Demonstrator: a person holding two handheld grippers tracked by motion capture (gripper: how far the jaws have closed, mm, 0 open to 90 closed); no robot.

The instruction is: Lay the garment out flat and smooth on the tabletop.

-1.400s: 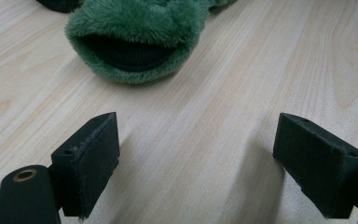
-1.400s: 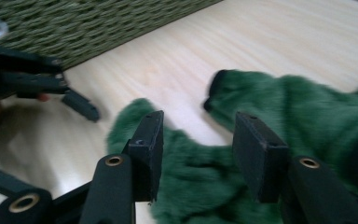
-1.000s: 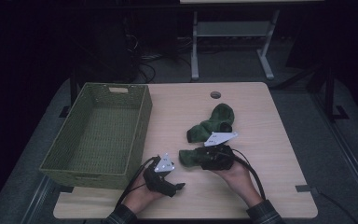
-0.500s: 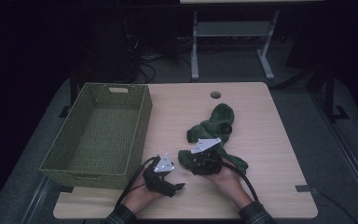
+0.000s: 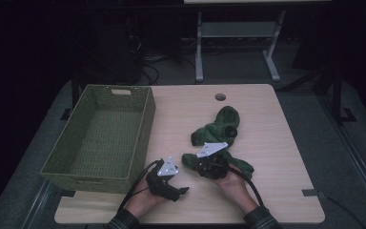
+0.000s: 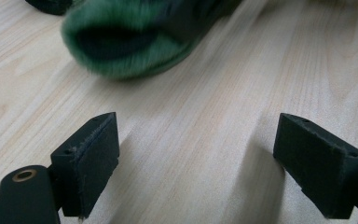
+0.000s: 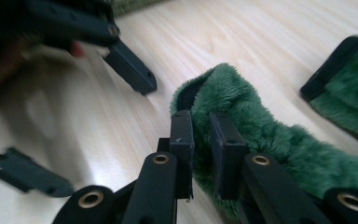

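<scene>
A green fleece garment lies crumpled on the wooden table, right of centre. My right gripper sits on its near end. In the right gripper view the jaws are shut on a fuzzy rim of the fleece. My left gripper rests on the table just left of it and points at the garment. Its jaws stand wide open with bare wood between them, and the fleece opening lies a short way ahead. One left fingertip shows in the right gripper view.
A green woven basket stands empty on the left half of the table, close to my left hand. A round cable hole sits near the far edge. Beyond the table are a dark floor and a white desk frame.
My right gripper has drawn the near end of the fleece left and toward the person, closer to the left gripper. The left gripper has hardly moved.
</scene>
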